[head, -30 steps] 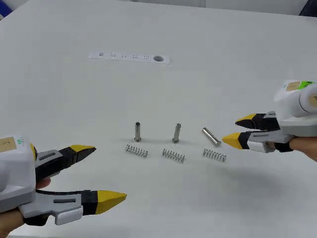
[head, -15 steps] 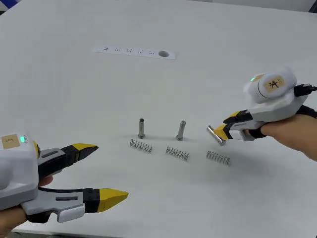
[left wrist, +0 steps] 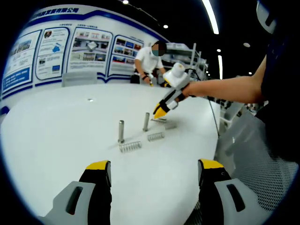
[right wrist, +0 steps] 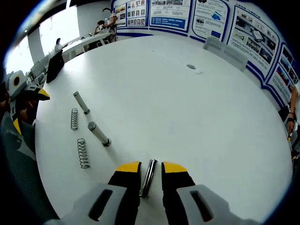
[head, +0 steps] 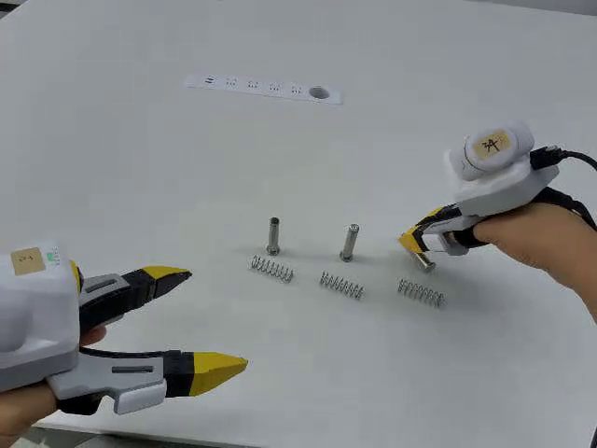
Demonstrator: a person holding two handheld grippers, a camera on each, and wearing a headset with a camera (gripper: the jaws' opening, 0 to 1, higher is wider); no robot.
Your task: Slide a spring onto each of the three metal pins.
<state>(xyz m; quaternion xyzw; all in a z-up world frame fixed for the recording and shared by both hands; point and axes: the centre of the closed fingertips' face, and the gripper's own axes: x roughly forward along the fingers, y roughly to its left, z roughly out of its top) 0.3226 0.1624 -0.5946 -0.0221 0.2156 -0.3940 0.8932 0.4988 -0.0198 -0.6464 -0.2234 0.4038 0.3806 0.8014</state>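
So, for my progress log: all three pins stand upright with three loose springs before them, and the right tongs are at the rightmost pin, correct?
No: the rightmost pin lies flat between the right tongs, per the right gripper view; the rest holds.

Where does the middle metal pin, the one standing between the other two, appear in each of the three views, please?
Head view: the middle pin stands just right of centre.
Left gripper view: the pin is near the centre, a little above the middle.
Right gripper view: the pin is left of centre, appearing slanted.
Shared landmark: the spring lying close by its base.
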